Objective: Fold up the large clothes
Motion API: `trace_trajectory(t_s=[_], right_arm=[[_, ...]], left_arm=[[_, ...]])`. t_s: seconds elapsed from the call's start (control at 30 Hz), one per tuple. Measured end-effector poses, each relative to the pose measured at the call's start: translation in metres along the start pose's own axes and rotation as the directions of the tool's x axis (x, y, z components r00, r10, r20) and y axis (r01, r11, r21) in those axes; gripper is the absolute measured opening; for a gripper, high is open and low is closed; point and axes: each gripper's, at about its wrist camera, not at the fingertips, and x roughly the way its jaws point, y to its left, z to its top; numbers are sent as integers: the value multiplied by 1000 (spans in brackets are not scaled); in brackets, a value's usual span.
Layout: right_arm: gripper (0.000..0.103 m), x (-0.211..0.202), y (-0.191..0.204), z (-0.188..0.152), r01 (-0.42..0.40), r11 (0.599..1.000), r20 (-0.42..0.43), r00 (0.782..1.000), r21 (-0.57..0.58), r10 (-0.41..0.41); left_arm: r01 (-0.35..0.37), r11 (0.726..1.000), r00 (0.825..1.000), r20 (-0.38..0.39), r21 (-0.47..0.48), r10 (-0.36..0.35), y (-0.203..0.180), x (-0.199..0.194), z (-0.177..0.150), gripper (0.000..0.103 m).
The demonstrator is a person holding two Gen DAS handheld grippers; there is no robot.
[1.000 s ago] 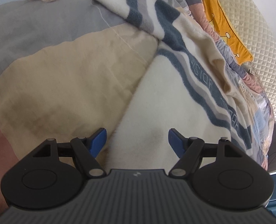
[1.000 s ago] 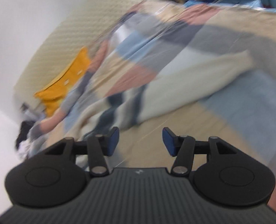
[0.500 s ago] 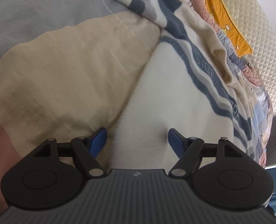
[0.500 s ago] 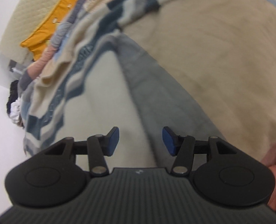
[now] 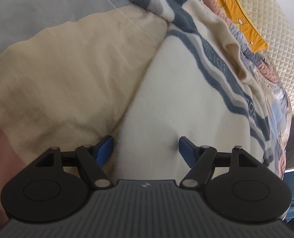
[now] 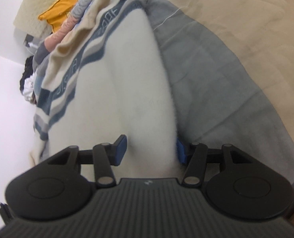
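The left hand-held gripper (image 5: 146, 147) has its jaws spread wide over the edge of the cream garment (image 5: 176, 107), just ahead of it on the bed (image 5: 67, 75). The right hand-held gripper (image 6: 151, 148) straddles the garment (image 6: 131, 91), jaws apart. Only its view shows dark clothes (image 6: 26, 79) far left.

Right tool (image 6: 151, 148) spread wide, straddling the cream fleece garment's (image 6: 131, 75) edge. Grey-and-tan bedcover (image 6: 216, 83) beneath. Orange cushion (image 6: 61, 13) far back.
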Motion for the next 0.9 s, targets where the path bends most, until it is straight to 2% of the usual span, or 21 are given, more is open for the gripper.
trace_trajectory(t_s=[0.1,0.17,0.27,0.33,0.4,0.5,0.53,0.7,0.9], right_arm=[[54,4,10,-6,8,997,-11,1000,-79,-9],[54,6,10,-7,-23,997,-32,999,-75,20],[54,6,7,-13,-51,998,-53,997,-33,49],[52,4,5,-17,-67,998,-60,996,4,67],[31,1,2,-16,-51,998,-53,997,26,52],[20,-10,3,-15,-33,999,-37,999,20,34],[20,-15,4,-14,-30,999,-23,999,19,30],[18,-48,13,-11,11,998,55,998,-57,-8],[16,-79,31,-9,114,970,108,990,-216,-93]], left_arm=[[-4,1000,1000,-18,16,4,-3,0,-6,76],[-6,999,999,-36,34,8,-6,-1,-10,75],[5,999,997,-78,36,-2,-6,-4,-20,63],[2,999,997,-78,43,1,-6,-6,-25,49],[13,1000,996,-89,18,-11,-4,-5,-23,40],[34,999,994,-101,-34,-37,1,-9,-18,26],[45,998,993,-104,-52,-50,3,-12,-16,23],[95,993,989,-109,-72,-103,8,-33,-7,17],[105,994,990,-94,-15,-106,-3,-59,0,16]])
